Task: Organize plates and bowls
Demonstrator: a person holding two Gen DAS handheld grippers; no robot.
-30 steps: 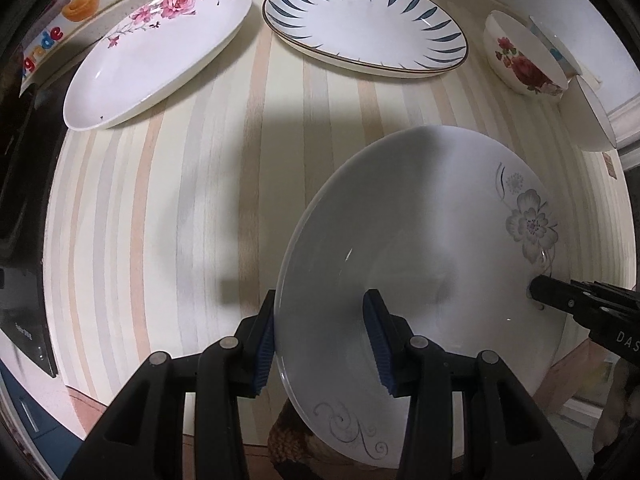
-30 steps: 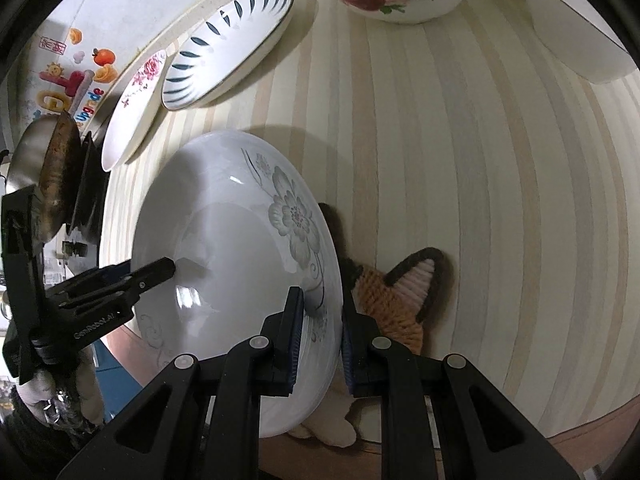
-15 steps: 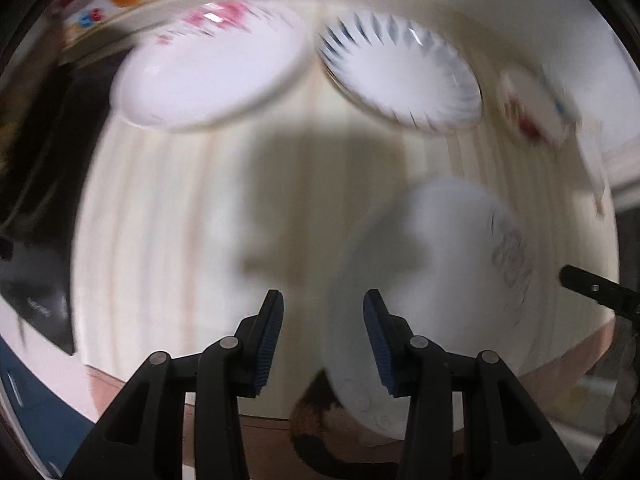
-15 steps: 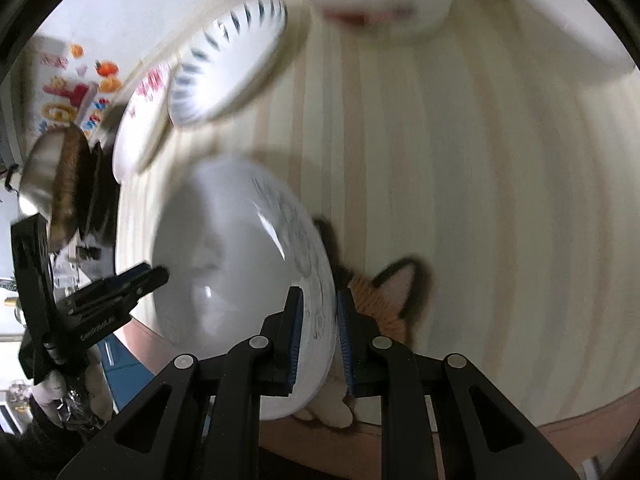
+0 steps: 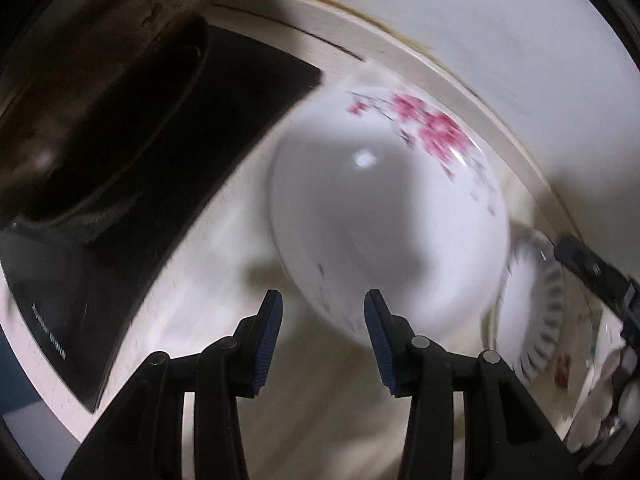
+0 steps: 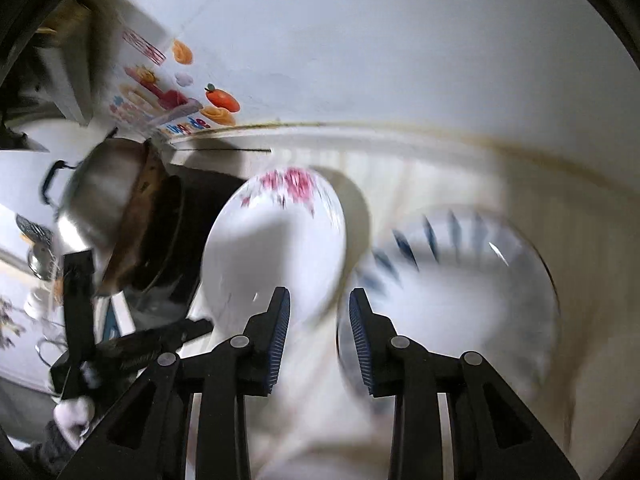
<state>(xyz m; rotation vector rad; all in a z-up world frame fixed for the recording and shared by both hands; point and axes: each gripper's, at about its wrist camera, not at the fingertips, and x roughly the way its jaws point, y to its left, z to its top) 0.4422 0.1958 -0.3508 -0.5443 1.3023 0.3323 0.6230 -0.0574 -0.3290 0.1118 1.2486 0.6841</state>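
Note:
A white plate with pink flowers (image 5: 384, 216) lies on the striped counter (image 5: 200, 300), blurred by motion. My left gripper (image 5: 322, 304) hovers open over its near rim, and its pads press on nothing. A white plate with blue leaf marks (image 6: 460, 288) sits right of the pink-flower plate (image 6: 272, 248). My right gripper (image 6: 319, 304) hangs over the gap between the two plates, its jaws opening with nothing between them. The left gripper's black body (image 6: 160, 340) shows at the lower left of the right wrist view. The grey-flower plate is out of view.
A black cooktop (image 5: 140, 160) with a steel pot (image 6: 100, 200) stands to the left of the plates. The white wall with fruit stickers (image 6: 180, 104) runs close behind them. Blurred bowls (image 5: 600, 380) sit at the far right.
Both grippers swung from the grey-flower plate towards the back-left plates by the wall. The right gripper let go of that plate's rim and its jaws spread. The left stayed open.

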